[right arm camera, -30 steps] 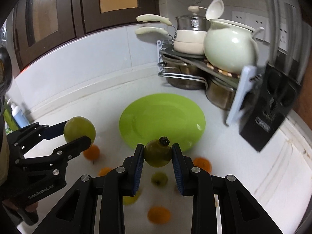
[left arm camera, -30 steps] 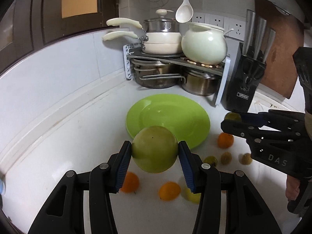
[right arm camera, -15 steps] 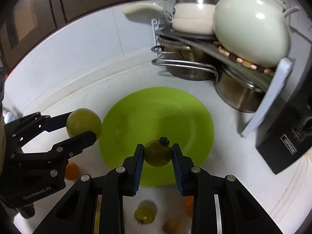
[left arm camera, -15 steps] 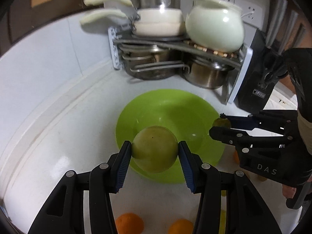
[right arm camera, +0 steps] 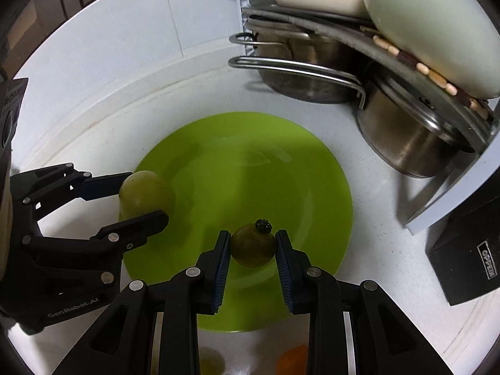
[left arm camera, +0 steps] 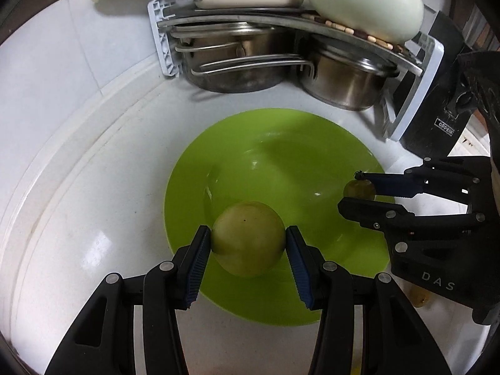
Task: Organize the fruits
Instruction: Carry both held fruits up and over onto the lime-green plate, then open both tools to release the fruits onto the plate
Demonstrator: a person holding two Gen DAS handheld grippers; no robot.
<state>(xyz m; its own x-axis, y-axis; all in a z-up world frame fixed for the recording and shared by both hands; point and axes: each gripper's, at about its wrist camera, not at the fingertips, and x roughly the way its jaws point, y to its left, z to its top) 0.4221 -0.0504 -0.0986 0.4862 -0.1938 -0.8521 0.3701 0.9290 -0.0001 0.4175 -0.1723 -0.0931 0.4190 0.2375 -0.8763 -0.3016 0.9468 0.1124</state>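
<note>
A lime green plate (left arm camera: 281, 162) lies on the white counter, also in the right wrist view (right arm camera: 250, 156). My left gripper (left arm camera: 248, 243) is shut on a large green apple (left arm camera: 248, 237) low over the plate's near left part; it also shows in the right wrist view (right arm camera: 145, 190). My right gripper (right arm camera: 253, 247) is shut on a small green fruit with a dark calyx (right arm camera: 252, 243) over the plate's near right part; the fruit also shows in the left wrist view (left arm camera: 359, 189).
A rack with steel pots (left arm camera: 237, 59) and cream cookware (left arm camera: 365, 0) stands behind the plate. A black knife block (right arm camera: 468, 250) is at the right. An orange fruit (right arm camera: 290, 361) and a yellowish fruit (right arm camera: 209, 359) lie on the counter near me.
Both grippers have moved forward and down over the plate with their fruits. The loose fruits on the counter have slipped behind and below the view.
</note>
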